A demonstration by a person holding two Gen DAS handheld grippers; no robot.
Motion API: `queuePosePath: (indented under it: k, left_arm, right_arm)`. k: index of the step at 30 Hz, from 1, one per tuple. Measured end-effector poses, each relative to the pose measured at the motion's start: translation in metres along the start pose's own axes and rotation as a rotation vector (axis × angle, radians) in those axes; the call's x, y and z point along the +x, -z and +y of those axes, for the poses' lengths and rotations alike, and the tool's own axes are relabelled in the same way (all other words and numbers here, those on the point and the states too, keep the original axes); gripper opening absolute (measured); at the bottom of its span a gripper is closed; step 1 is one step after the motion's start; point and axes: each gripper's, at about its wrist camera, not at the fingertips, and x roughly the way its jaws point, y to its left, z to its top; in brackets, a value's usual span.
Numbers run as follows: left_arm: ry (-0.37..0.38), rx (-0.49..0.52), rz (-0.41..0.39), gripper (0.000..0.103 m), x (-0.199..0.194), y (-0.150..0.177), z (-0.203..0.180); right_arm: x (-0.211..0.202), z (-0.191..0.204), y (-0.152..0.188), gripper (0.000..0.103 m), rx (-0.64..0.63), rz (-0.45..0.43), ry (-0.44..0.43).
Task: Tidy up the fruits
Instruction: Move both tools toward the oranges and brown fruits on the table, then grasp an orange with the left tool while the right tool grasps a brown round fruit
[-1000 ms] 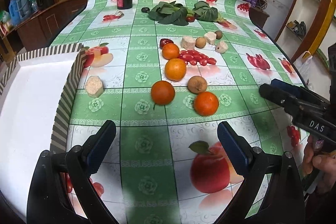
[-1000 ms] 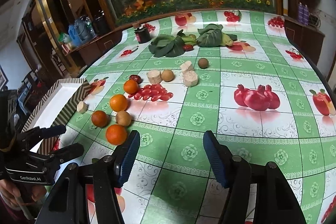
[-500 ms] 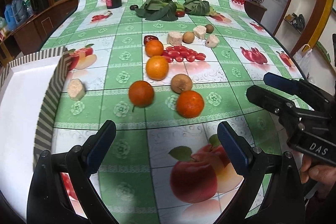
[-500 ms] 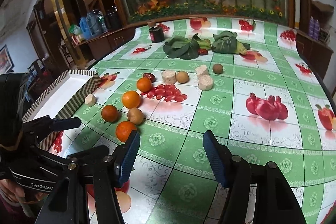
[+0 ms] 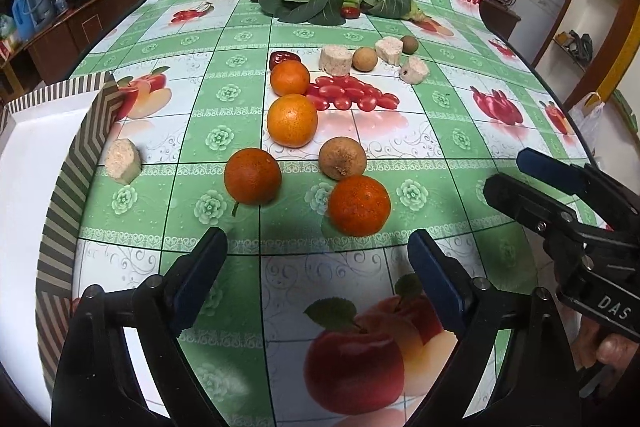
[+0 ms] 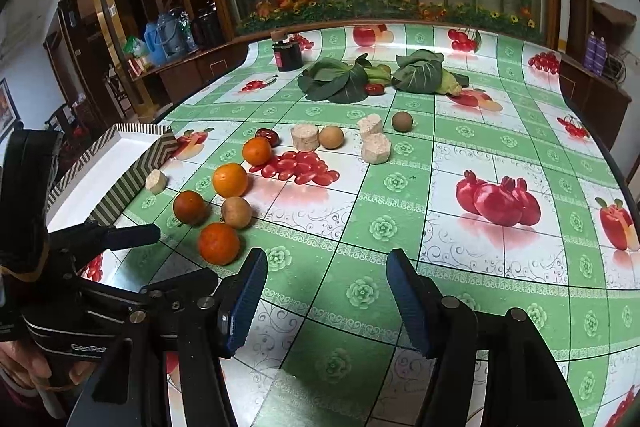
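Left wrist view: the left gripper (image 5: 316, 259) has come in closer over the last second, so the fruit cluster now fills the space just ahead of its tips. Its jaws stand wide apart, holding nothing. The nearest orange (image 5: 359, 205) lies just ahead and slightly right of centre, a darker orange (image 5: 252, 176) ahead to the left, and a brown fruit (image 5: 342, 158) just beyond them. The striped box (image 5: 66, 187) runs along the left. That approach suggests a first pick is being lined up; nothing is sorted yet. The right gripper (image 5: 516, 175) juts in from the right, its fingers apart too.

Right wrist view: the right gripper (image 6: 326, 291) is spread open and empty over bare tablecloth (image 6: 400, 195), with the same nearest orange (image 6: 219, 243) ahead to its left. Only here do the box's white interior and the whole far spread show: leafy greens (image 6: 336, 81), cherry tomatoes (image 6: 300, 167) and pale cut chunks (image 6: 305, 137).
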Motion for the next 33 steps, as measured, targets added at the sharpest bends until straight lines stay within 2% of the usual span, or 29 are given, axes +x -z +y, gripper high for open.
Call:
queuePosePath:
  k: [2,6,7,8,12,14,18,24,29,33]
  left_arm:
    - [-0.002,-0.005,0.005,0.087,0.003,-0.002,-0.001]
    - [-0.008,-0.002,0.009,0.087,0.008,-0.006,-0.005]
    - [-0.012,-0.001,0.007,0.082,0.009,-0.007,-0.006]
    - [-0.013,0.000,0.006,0.073,0.010,-0.008,-0.007]
    - [0.000,0.008,-0.003,0.052,0.012,-0.013,-0.010]
    - [0.029,0.005,-0.002,0.030,0.011,-0.014,-0.010]
    - [0.034,0.018,0.003,0.030,0.007,-0.011,-0.009]
    - [0.024,0.017,0.000,0.030,-0.011,-0.001,0.008]
    - [-0.011,0.002,-0.023,0.030,-0.028,0.002,0.028]
    - [-0.018,-0.014,-0.040,0.030,-0.038,0.002,0.039]
  right_arm:
    - [0.002,-0.002,0.001,0.062,0.008,0.005,-0.004]
    - [0.007,-0.005,0.001,0.062,0.021,0.019,-0.005]
    - [0.008,-0.006,0.001,0.062,0.023,0.020,-0.008]
    - [0.008,-0.007,0.001,0.062,0.025,0.021,-0.011]
    - [0.012,-0.008,0.000,0.062,0.029,0.026,-0.018]
    - [0.013,-0.008,0.000,0.062,0.029,0.030,-0.022]
    - [0.017,-0.005,-0.001,0.062,0.021,0.041,-0.041]
    - [0.029,0.014,-0.010,0.062,-0.026,0.076,-0.122]
    - [0.049,0.034,-0.018,0.049,-0.057,0.117,-0.176]
    - [0.068,0.052,-0.028,0.047,-0.101,0.139,-0.180]
